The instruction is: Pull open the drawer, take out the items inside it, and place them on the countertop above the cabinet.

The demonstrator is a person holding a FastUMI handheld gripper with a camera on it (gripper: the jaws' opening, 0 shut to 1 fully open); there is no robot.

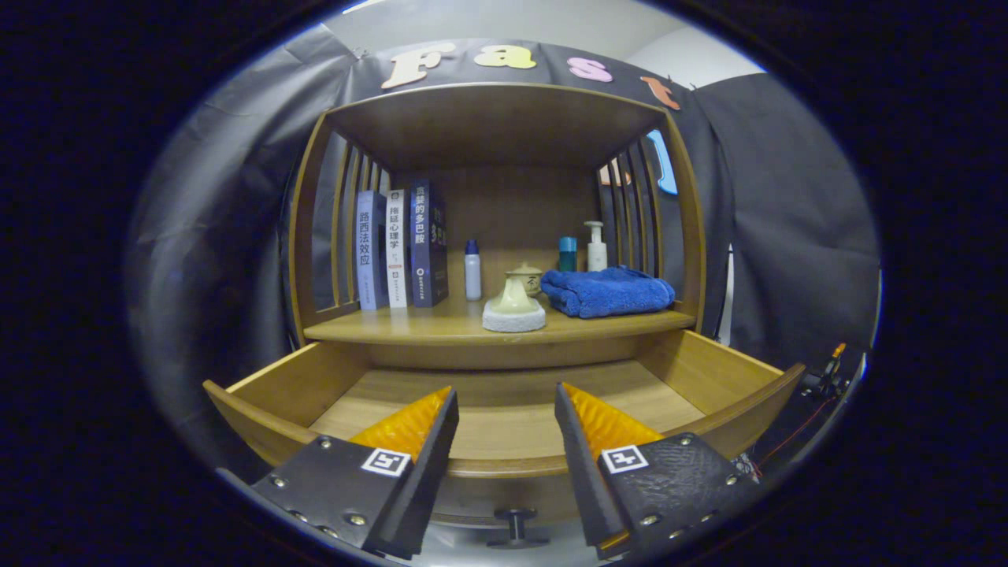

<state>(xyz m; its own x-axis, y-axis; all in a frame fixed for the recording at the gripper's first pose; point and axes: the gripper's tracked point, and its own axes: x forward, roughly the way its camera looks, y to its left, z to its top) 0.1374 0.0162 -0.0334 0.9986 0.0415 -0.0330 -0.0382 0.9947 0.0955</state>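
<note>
The wooden drawer (709, 370) is pulled open below the countertop (441, 327); its bare wooden bottom shows between and beyond my fingers. A small dark knob (516, 521) sits on the drawer front, under the fingers. My gripper (506, 394) is open above the drawer's front edge, with nothing between its fingers. On the countertop's front edge stands a pale green cone-shaped item on a white round base (513, 309). Beside it lies a folded blue towel (608, 291), with a small lidded ceramic jar (526, 277) just behind the cone.
Three upright books (400, 248) stand at the left of the countertop, a white bottle with a blue cap (472, 270) beside them. A teal cup (568, 253) and a white pump bottle (596, 246) stand at the back right. Slatted sides and a top board enclose the shelf.
</note>
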